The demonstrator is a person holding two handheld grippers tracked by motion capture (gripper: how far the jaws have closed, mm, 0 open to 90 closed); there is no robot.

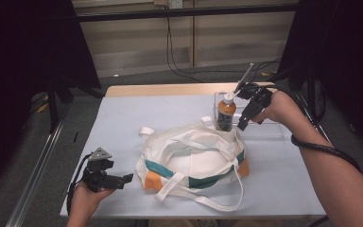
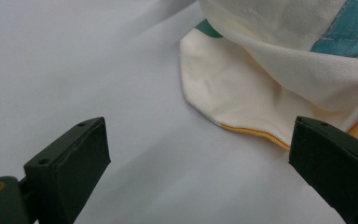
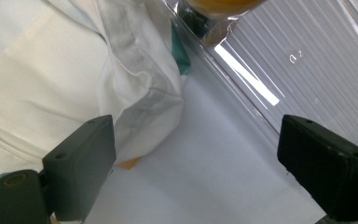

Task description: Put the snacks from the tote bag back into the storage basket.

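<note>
Bottle (image 1: 226,112) label unreadable; right claw (image 1: 244,120) open beside it.

The tote bag (image 1: 192,158) is mostly cream-white, with a teal band running round it and orange patches at the lower corners; its straps (image 1: 208,198) are the same cream. Up close in the left gripper view, the bag shows a fine woven texture, a lighter blue-teal panel and a thin orange edge. The bottle (image 1: 226,112) has a white cap, an amber-orange upper part and a dark lower part. It sits in a clear tray (image 1: 264,128) with ribbed lines. The table (image 1: 123,118) is pale bluish-grey. Both grippers are black: left gripper (image 1: 128,178), right gripper (image 1: 242,126).
</note>
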